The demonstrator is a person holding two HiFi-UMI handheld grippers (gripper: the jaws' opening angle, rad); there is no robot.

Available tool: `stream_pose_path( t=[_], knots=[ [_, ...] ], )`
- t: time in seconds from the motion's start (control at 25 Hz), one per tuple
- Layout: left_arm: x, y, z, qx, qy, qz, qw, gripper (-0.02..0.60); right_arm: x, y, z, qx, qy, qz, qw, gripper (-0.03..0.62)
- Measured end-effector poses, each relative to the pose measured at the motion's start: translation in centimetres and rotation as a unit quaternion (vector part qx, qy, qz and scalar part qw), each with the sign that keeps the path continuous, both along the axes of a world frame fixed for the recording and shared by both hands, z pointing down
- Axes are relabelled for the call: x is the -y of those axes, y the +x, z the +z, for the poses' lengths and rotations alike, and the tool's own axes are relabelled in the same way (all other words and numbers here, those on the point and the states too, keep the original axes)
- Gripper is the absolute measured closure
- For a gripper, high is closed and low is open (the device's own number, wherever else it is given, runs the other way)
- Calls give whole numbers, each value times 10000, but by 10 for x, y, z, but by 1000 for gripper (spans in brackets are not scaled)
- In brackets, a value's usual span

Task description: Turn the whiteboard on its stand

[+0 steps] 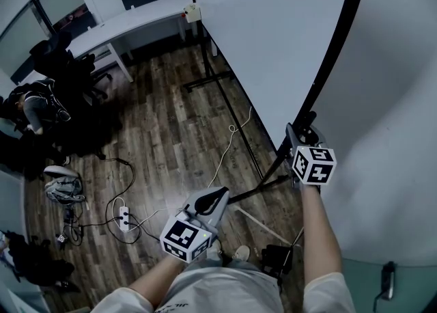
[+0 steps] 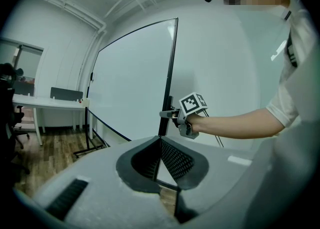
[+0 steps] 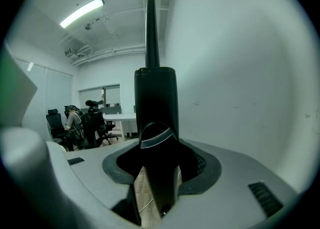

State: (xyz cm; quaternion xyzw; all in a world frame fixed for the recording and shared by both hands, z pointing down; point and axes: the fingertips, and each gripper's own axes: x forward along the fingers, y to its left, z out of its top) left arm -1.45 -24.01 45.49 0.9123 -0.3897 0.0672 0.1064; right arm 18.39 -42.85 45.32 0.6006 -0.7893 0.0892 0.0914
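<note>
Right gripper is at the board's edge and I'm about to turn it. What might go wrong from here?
1. The right gripper straddles the whiteboard frame, but floor shows between it and one jaw, so the hold looks loose and may slip.
2. A white cable lies by the stand's base bar and might snag.
3. The board's far end sits near the desk; turning could hit it.
</note>
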Motion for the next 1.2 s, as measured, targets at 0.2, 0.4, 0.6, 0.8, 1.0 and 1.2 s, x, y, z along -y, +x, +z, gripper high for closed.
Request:
stream_pose_path(
  t=[0.2,0.4,0.6,0.8,1.0,1.2],
  knots=[
    [-5,4,-5,-40,2,57,10000,571,-8,1,-3,0,-28,-7,10000,408],
    [-11,10,-8,-42,13,103,9999,571,-19,6,-5,6,-19,4,10000,408],
    [-21,13,-7,-41,27,150,9999,571,-38,9,-2,15,11,32,10000,408],
    [-30,15,-7,-54,26,226,9997,571,-57,11,-2,17,44,61,10000,408],
    [-40,17,-9,-71,46,323,9994,571,-79,14,-4,5,59,94,9999,408],
    [-53,16,-13,-100,49,460,9989,571,-110,14,-8,18,140,157,9998,408]
  ],
)
